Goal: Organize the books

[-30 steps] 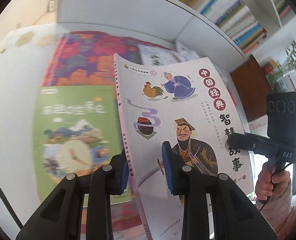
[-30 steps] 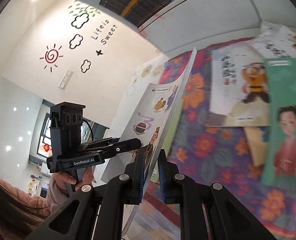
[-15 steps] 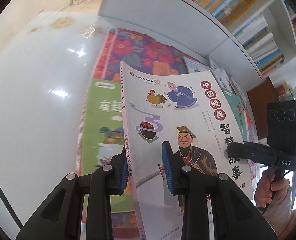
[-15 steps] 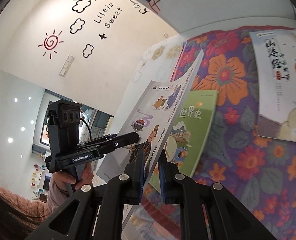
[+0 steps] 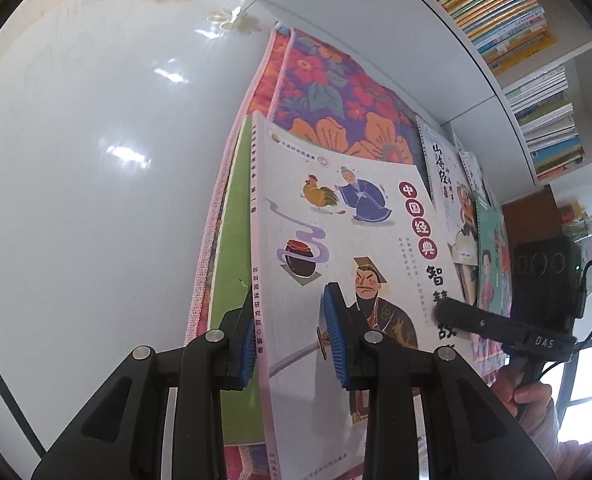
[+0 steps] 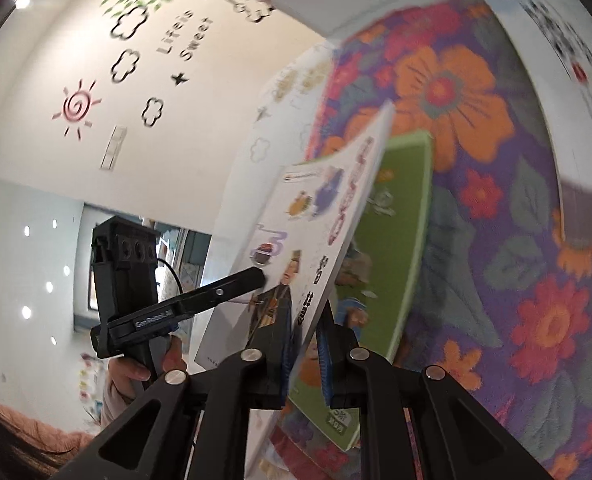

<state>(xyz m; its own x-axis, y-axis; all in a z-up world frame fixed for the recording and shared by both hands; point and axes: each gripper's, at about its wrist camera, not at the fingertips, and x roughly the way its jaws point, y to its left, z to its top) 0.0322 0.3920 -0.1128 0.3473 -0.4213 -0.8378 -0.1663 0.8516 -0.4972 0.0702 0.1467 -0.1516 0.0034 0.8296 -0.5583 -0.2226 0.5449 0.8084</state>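
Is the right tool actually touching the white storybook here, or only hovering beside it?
Touching. The right wrist view shows the right tool with both blue pads pressed against the white storybook's lower edge, no gap visible.

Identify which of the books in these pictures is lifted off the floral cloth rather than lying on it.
The white book with the rooster and swordsman cover. Both the left gripper and right gripper clamp it, tilted above the green book; the others lie flat.

white wall (image 6: 36, 128), bookshelves (image 5: 535, 60), glossy floor (image 5: 76, 160).

right gripper (image 6: 304, 354) clamped on white book's (image 6: 315, 216) edge | left gripper (image 6: 256, 276) pinching it too | green book (image 6: 399, 240) underneath on floral mat (image 6: 495, 220)
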